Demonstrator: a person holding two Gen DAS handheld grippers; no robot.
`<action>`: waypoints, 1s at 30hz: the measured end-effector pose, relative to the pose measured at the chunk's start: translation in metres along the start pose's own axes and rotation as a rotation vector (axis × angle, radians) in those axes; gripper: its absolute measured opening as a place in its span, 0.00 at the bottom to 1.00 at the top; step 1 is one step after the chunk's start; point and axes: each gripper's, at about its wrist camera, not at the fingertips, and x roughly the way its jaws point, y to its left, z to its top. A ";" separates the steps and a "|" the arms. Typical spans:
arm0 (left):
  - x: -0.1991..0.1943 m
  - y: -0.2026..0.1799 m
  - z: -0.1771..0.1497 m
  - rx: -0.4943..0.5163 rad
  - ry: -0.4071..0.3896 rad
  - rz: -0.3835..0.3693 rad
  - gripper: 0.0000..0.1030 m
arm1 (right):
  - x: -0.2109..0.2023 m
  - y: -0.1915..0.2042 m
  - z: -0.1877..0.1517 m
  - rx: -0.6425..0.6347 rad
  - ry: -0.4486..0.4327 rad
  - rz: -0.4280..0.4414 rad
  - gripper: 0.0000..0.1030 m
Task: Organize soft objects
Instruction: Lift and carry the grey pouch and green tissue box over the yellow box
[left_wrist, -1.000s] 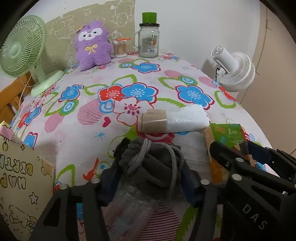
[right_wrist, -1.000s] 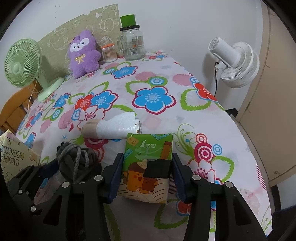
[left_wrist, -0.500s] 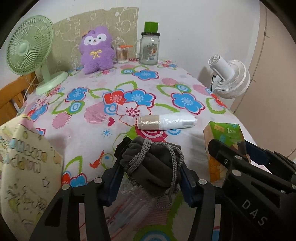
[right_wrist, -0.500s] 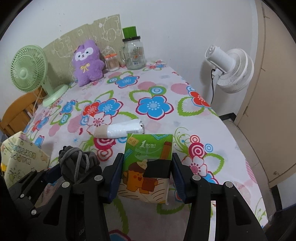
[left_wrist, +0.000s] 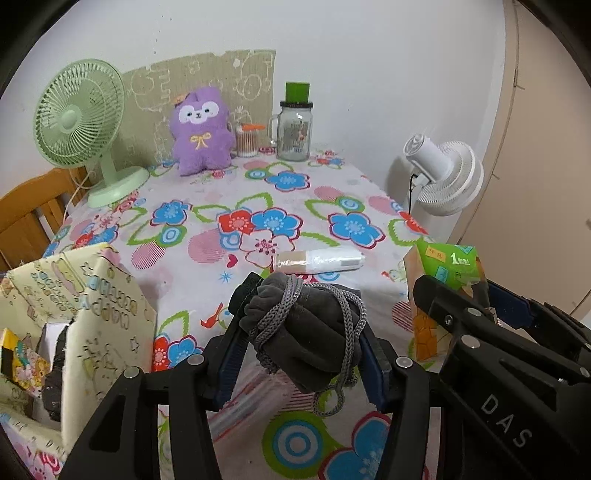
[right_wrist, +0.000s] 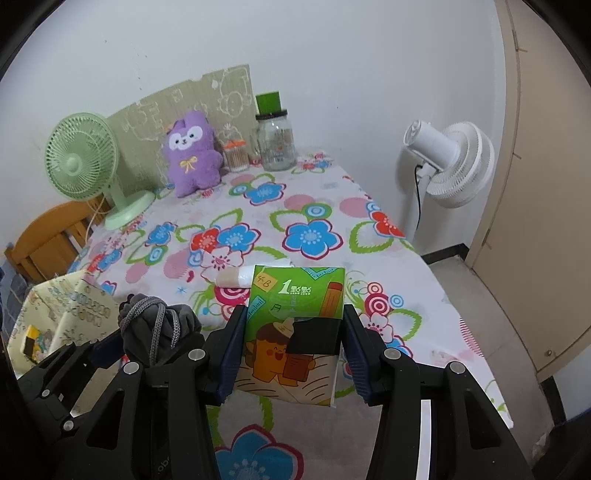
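Left claw (left_wrist: 301, 328) clamped on a grey drawstring pouch (left_wrist: 306, 332), blue-padded fingers (left_wrist: 231, 350) pressed against both its sides, cord loops dangling toward 6 o'clock. Held clear above the flower-print table (left_wrist: 258, 192). Right claw (right_wrist: 293, 339) closed tight on a green tissue pack (right_wrist: 295, 321), pack upright between the pads, a black patch across its lower right face. In the left wrist view, the pack and right claw at 3 o'clock of the pouch, just beside it; in the right wrist view, the pouch at 9 o'clock of the pack.

On the table past both claws, toward 12 o'clock, a rolled white bag bundle with a tan band (left_wrist: 317, 260), lying flat, partly hidden behind the pack in the right wrist view. At 9 o'clock of the left claw, a yellow birthday-print gift bag (left_wrist: 107, 314), open-topped, small items inside, not clearly readable.

At the far edge: purple plush toy (left_wrist: 201, 136), green desk fan (left_wrist: 79, 118) at its 9 o'clock, cotton-swab container (left_wrist: 248, 140) and green-capped glass jar (left_wrist: 294, 125) at its 3 o'clock. White floor fan (left_wrist: 447, 173) off the table's right edge.
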 end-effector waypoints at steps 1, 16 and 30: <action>-0.004 -0.001 0.000 0.002 -0.007 0.001 0.55 | -0.005 0.000 0.000 -0.002 -0.008 0.000 0.51; -0.059 -0.009 0.002 0.016 -0.077 0.019 0.55 | -0.058 0.009 0.005 -0.030 -0.072 0.022 0.51; -0.103 0.001 0.001 0.017 -0.137 0.020 0.55 | -0.100 0.033 0.006 -0.070 -0.130 0.022 0.51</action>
